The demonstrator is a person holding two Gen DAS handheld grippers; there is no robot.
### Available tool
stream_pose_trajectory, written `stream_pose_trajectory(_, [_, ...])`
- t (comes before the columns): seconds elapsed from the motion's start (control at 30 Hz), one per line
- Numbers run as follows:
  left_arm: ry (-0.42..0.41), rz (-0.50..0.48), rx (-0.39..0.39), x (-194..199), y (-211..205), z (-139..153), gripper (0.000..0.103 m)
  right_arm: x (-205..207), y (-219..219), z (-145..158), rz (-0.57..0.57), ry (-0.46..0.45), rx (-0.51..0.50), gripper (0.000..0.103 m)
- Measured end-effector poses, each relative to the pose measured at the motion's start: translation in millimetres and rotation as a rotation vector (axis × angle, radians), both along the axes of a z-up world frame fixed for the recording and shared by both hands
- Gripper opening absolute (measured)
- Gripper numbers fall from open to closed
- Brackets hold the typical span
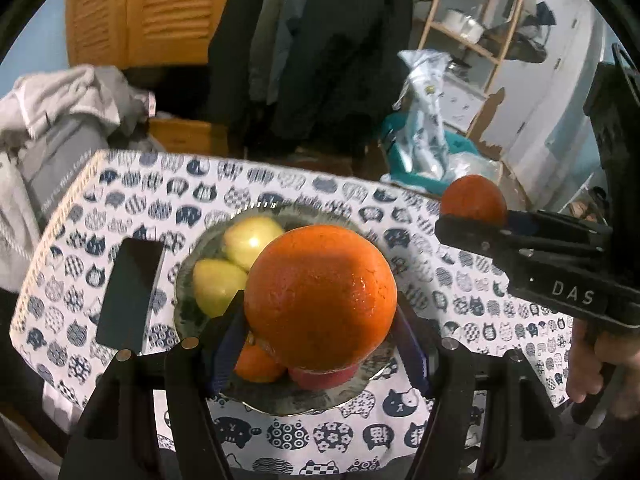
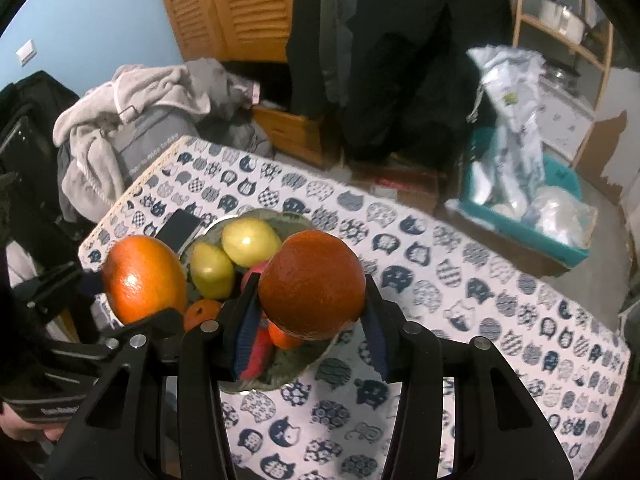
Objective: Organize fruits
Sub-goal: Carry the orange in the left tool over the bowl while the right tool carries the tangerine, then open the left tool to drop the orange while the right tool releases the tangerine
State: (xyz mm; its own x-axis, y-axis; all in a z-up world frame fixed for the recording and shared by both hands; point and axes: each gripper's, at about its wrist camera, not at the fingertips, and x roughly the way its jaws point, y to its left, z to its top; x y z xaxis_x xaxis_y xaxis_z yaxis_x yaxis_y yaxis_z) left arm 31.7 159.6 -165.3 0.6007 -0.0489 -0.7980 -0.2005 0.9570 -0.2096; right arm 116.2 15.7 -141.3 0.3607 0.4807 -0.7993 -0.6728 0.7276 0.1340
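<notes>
**Now each gripper holds an orange over the fruit bowl**

Now the left gripper [image 1: 320,320] is closed on a big orange [image 1: 320,300]. Its two blue pads [image 1: 224,344] press on the orange from both sides. The orange hangs just above the bowl [image 1: 296,400].

The right gripper [image 2: 312,320] is closed on a darker orange [image 2: 312,284]. That orange also hangs over the bowl, at the bowl's right rim. In the left camera's view the same gripper comes in from the right edge, with its orange above the far right part of the tabletop [image 1: 460,280]. A hand [image 1: 592,364] holds it from below.

The bowl is gray and sits near the left side of the tabletop, closer to the far left corner than to the right edge. Inside it are two yellow-green apples [image 2: 248,242] at the far side, touching each other. A small orange fruit [image 2: 202,314] and a red fruit [image 2: 260,350] lie at the near side, partly hidden by the grippers.

A flat black phone [image 1: 130,292] lies on the tabletop just beside the bowl, on its left. The tabletop has a white cloth with blue cat faces on it.

Behind the table are a pile of gray clothes [image 2: 132,120] and a teal bin [image 2: 520,216] with bags in it.
</notes>
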Motion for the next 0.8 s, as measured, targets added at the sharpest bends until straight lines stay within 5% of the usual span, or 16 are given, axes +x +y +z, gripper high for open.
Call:
stream_pose_trajectory(0.5, [0.121,0.063,-0.069,25,21,-55,0.070,36,28,-75,0.002,0.191,-0.065,0.047])
stream_pose_trajectory(0.8, [0.165,0.063,-0.070,34,19,-74,0.070,42,30,-91,0.004,0.226,-0.084,0.047])
